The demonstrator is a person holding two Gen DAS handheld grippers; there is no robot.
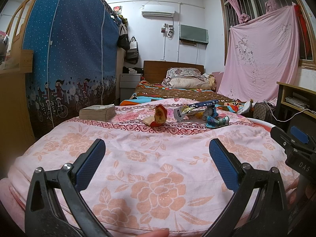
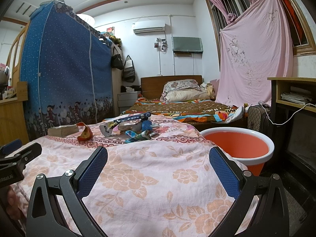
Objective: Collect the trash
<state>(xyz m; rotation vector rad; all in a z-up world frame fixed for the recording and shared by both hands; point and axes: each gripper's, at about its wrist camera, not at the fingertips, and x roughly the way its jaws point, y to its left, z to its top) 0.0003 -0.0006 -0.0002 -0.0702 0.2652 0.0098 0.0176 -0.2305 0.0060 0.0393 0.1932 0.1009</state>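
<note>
Start of collection: I hold the left claw (image 1: 157,152) and right claw (image 2: 158,158) spread and empty. All wrappers (image 2: 136,128) lie ahead of both on the bed (image 2: 150,177); the orange bucket (image 2: 237,144), right of my right claw, looks empty.

Left gripper (image 1: 157,150) jaws spread wide, empty; right gripper (image 2: 158,157) likewise, side by side.

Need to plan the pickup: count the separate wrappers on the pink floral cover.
About 5, some may be hidden: red-orange wrapper nearest the book; white pouch; long blue strip above; blue crumple behind; teal wrapper in front.
</note>
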